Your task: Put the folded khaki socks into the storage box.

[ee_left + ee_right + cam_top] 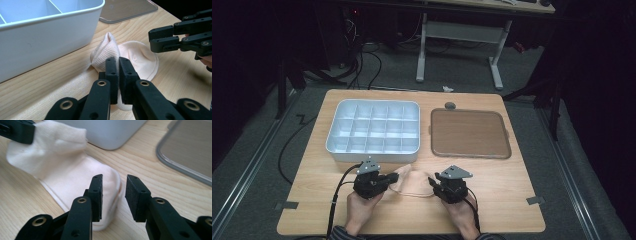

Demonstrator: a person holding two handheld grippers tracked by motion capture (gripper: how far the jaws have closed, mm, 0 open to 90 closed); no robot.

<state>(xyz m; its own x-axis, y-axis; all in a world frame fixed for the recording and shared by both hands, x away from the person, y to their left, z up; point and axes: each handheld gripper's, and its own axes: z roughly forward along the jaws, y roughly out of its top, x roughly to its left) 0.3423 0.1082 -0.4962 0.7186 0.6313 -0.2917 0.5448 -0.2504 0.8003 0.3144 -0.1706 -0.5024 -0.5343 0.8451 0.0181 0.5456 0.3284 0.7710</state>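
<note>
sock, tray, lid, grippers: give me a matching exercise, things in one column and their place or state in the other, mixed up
Things:
1. sock
2. divided tray
3. lid
4. right hand-held gripper

Places or states:
A. lying flat, right of the tray
B. jaws open at the sock's edge
C. pale peach, one end pinched and lifted by the left hand-held gripper
D. white, compartments empty, far left of the table

Pairs: 1-C, 2-D, 3-A, 4-B
</note>
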